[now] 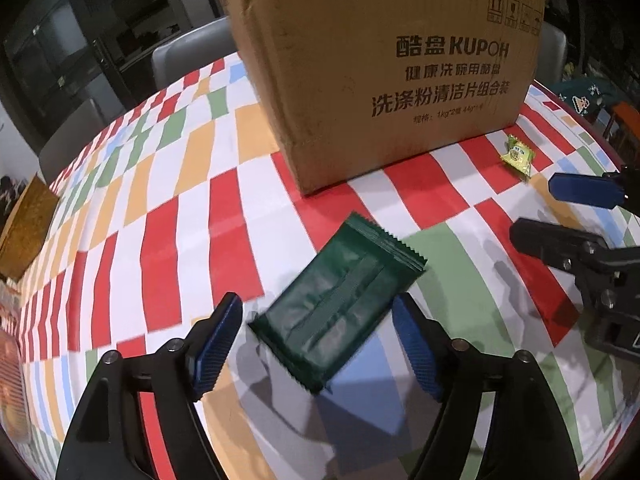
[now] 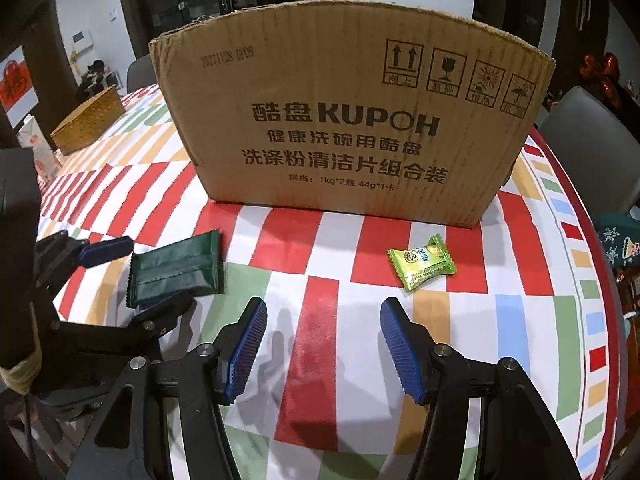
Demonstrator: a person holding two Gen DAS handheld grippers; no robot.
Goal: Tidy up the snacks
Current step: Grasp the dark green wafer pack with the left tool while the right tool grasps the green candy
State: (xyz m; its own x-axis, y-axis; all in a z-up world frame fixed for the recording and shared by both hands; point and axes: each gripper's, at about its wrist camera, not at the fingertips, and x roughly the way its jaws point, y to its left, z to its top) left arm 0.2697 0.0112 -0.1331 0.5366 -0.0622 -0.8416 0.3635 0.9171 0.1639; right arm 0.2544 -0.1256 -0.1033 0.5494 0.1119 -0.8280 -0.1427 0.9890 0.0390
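Two grippers hang over a table (image 2: 560, 320) with a cloth of red, orange, green, blue and white blocks. Nearest in the left wrist view is the left gripper (image 1: 318, 312). Its two blue pads (image 1: 218, 350) stand wide apart, and nothing is pressed between them. A dark green pack (image 1: 340, 300) lies flat on the cloth, seam side up. Its near part sits in the gap between the pads, but they do not squeeze it. The pack lies slanted, and its zigzag end points toward the box. In the right wrist view the right gripper (image 2: 323, 312) is open too, with only bare cloth between its blue pads (image 2: 402, 354). The dark green pack (image 2: 178, 270) shows on the left of that view, with the left gripper (image 2: 132, 276) around it. A little past the right gripper, and a bit to the right, lies a small light green candy (image 2: 422, 266) in a wrapper. It sits just in front of the box, nearer the right edge of the table. Farther back stands a big brown cardboard box (image 2: 340, 120) with dark print on its side. Its top is open. Far off, by the left edge of the table, sits a woven basket (image 2: 90, 120). Beyond the table are grey chairs (image 2: 592, 148).
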